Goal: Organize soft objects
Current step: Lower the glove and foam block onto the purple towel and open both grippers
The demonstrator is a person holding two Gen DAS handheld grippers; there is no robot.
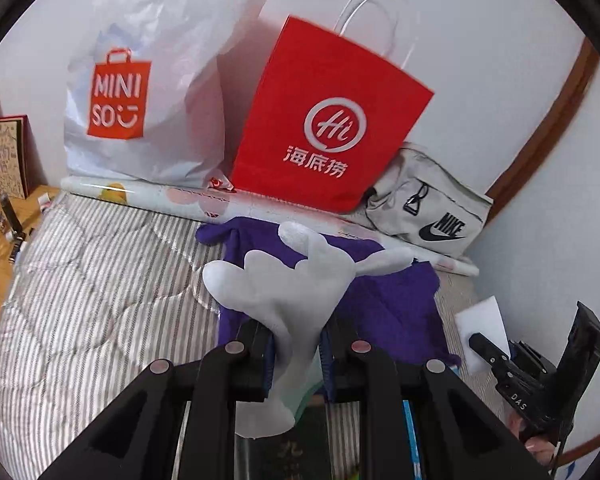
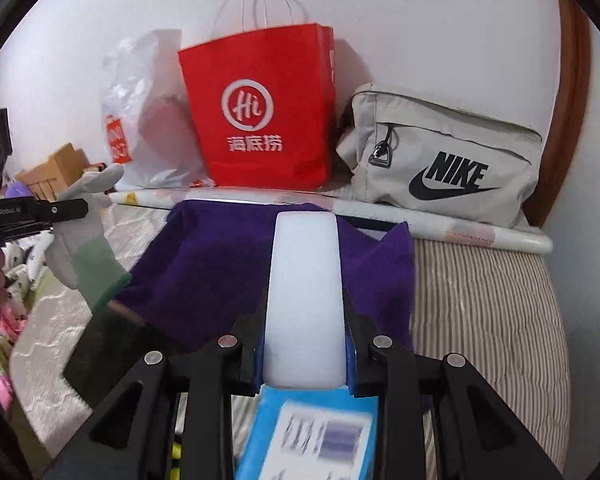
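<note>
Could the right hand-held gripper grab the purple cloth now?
Probably not yet: the right hand-held gripper is already shut on a white sponge block, which fills it, though the purple cloth lies uncovered just beyond.

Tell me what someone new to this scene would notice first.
The bright red paper bag standing against the wall at the head of the striped bed grabs the eye, with a white plastic bag to its left and a grey pouch to its right. Nearer, the left gripper is shut on a white glove and the right gripper on a white sponge, both above a purple cloth.
</note>
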